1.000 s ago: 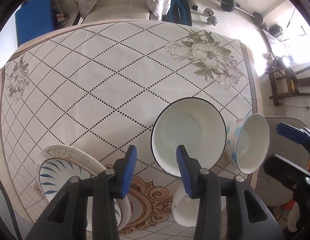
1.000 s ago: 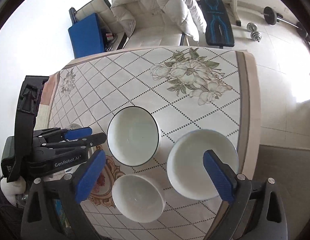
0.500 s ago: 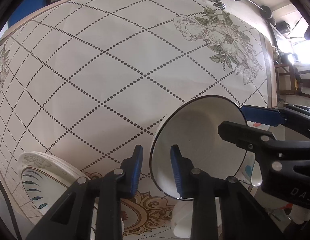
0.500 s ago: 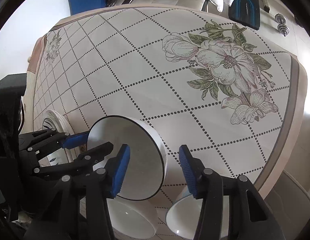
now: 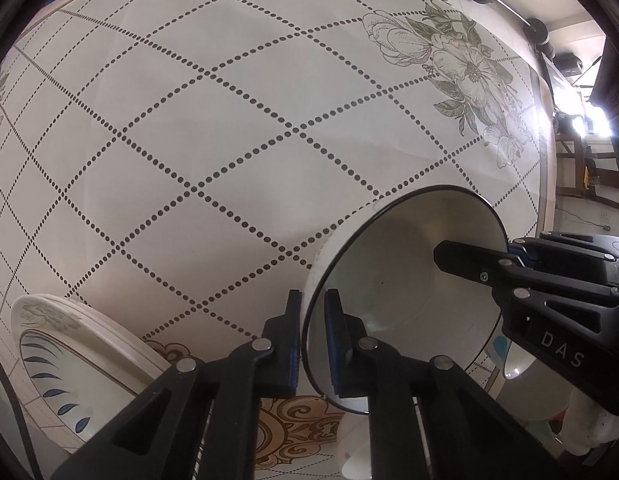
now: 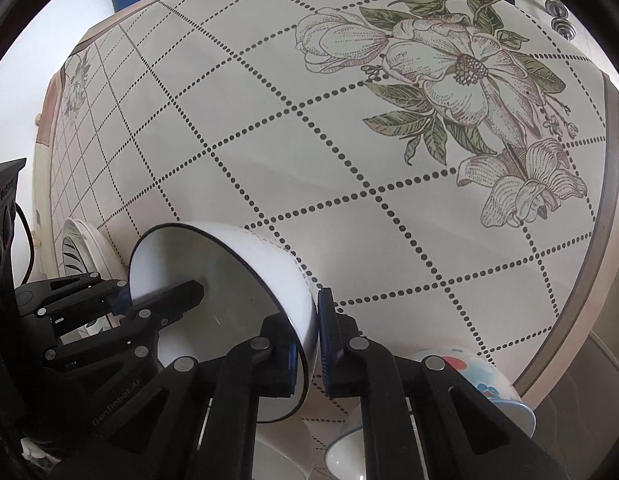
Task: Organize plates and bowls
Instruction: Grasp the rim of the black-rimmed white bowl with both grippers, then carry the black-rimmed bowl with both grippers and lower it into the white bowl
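Note:
A white bowl with a thin black rim [image 5: 409,280] stands on the patterned tablecloth [image 5: 229,140]. My left gripper [image 5: 311,340] comes down on its near-left rim, jaws closing tight, one blue pad inside the bowl and one outside. On the opposite side my right gripper [image 6: 307,340] is likewise closing on the bowl's [image 6: 245,292] wall, pads pressing it. Each gripper shows in the other's view: the right gripper [image 5: 509,256] at the bowl's far rim, the left gripper [image 6: 125,300] at the left.
A stack of plates with blue leaf marks [image 5: 69,352] lies at the table's left, also in the right wrist view [image 6: 81,248]. A bowl with blue and red spots [image 6: 481,376] and a small white bowl [image 5: 357,452] sit close below the held bowl. The table edge [image 6: 605,240] runs along the right.
Both grippers came down onto the black-rimmed bowl and went from open to shut on its rim. The right one swung over from the spotted bowl's side.

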A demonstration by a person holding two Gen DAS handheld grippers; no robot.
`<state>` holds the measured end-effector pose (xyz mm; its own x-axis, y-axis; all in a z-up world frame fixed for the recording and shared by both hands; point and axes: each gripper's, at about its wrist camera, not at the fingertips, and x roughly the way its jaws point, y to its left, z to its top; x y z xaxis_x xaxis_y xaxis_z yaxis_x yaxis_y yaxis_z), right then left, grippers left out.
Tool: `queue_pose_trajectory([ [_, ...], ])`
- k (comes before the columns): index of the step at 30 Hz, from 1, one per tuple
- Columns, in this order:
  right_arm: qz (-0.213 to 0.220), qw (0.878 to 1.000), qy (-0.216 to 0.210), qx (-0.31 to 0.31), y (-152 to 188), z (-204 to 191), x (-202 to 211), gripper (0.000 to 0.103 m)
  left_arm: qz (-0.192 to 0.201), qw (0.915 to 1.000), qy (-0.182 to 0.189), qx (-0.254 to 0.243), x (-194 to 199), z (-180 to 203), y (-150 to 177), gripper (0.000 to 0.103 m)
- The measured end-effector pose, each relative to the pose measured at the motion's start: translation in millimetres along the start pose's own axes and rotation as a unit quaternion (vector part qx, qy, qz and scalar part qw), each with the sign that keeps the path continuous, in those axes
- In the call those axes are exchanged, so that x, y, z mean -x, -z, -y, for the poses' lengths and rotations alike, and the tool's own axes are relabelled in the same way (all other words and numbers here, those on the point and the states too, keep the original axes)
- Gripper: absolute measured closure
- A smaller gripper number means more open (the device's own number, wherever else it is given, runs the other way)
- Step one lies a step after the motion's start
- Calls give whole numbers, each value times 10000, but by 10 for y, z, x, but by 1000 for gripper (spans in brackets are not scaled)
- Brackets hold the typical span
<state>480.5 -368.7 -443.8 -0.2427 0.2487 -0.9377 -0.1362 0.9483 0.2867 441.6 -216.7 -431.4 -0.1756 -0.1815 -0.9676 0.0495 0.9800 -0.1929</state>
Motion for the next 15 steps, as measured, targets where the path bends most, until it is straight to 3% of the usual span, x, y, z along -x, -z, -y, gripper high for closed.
queue_pose_trajectory([
  [7,55,9991,-287,-296,35,9,17,94,42,9998,-180,-124,169,86,-134,94],
  [15,241,9982,-396,-376,138,46,331,94,233,9990,-200,-324,494,217,-78,94],
])
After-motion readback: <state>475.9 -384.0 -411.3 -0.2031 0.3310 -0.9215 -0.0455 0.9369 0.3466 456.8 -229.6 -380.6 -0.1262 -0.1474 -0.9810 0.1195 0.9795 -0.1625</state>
